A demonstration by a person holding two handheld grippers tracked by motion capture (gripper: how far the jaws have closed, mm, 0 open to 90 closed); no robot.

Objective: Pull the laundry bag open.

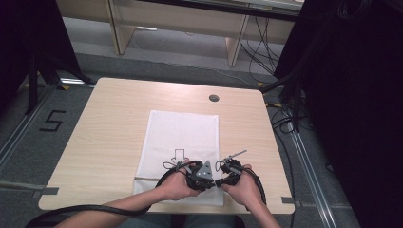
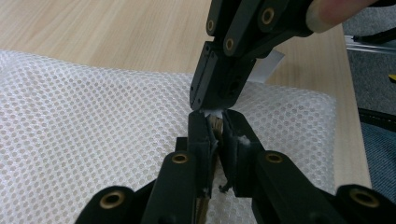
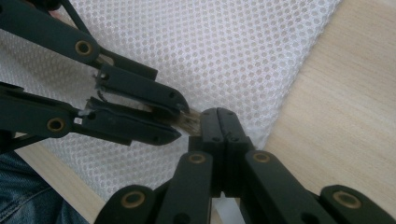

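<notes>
A white mesh bag (image 1: 183, 133) lies flat on the wooden table (image 1: 114, 133), and both grippers meet at its near edge. In the left gripper view my left gripper (image 2: 215, 122) has its jaws closed on a thin brown strip (image 2: 215, 125) at the mesh (image 2: 93, 116) edge. My right gripper (image 2: 208, 105) comes down from above, shut, its tip touching the strip's end. The right gripper view shows the right gripper (image 3: 219, 114) with jaws fully together against the brown strip (image 3: 189, 122), and the left gripper (image 3: 180, 122) clamps the strip from the left. Whether the right one pinches anything is hidden.
A white label (image 2: 268, 65) sticks out from the bag's edge behind the right gripper. A black arrow outline (image 1: 179, 154) is printed on the mesh. A round cable hole (image 1: 214, 98) sits at the table's far side. The table's near edge (image 1: 166, 209) lies just behind the hands.
</notes>
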